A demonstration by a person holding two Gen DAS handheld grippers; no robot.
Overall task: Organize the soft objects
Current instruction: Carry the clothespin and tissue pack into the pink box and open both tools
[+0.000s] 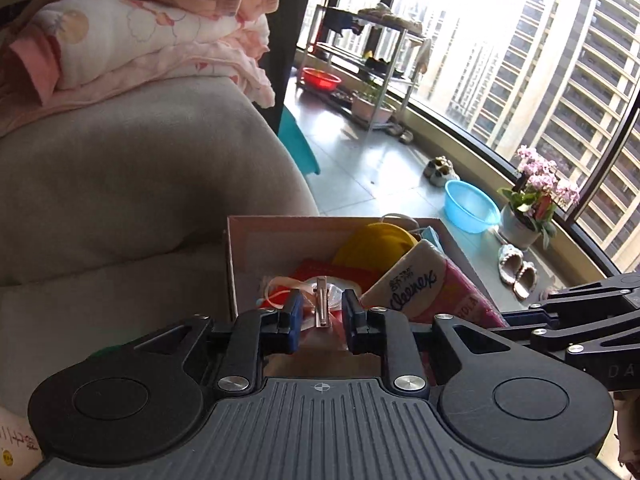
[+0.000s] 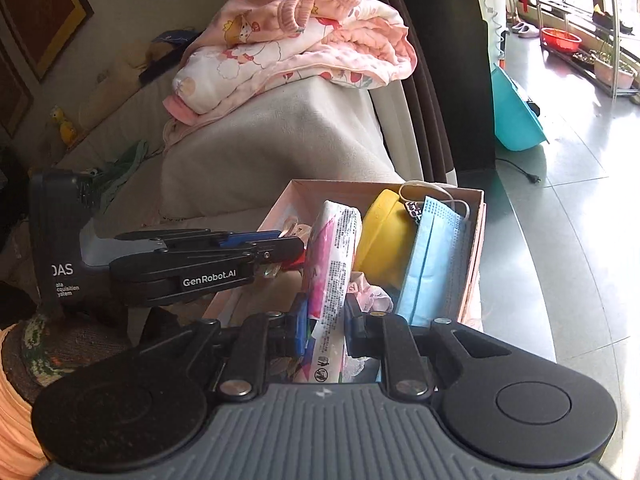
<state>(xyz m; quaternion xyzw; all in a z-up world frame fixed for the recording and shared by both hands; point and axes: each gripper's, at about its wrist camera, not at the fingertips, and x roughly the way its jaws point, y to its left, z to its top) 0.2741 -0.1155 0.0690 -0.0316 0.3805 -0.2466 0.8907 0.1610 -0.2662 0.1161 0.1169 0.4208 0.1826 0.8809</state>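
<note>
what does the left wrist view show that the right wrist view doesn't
Only the left wrist view shows the light blue basin, the pink flowers and the metal clip between the left gripper pads. Only the right wrist view shows the blue face mask and the right gripper around the tissue pack. Both show the box, yellow item, tissue pack, pink blankets and red basin.

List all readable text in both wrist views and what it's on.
"Kleenex": tissue pack in the cardboard box; characters above it unreadable.
"GenRobot.AI": left gripper, seen from the right wrist view.
"DAS": that gripper's grey housing, first letter cut off; small lines beneath are partly cut off.
Fine print on the tissue pack between the right gripper fingers: too small.
</note>
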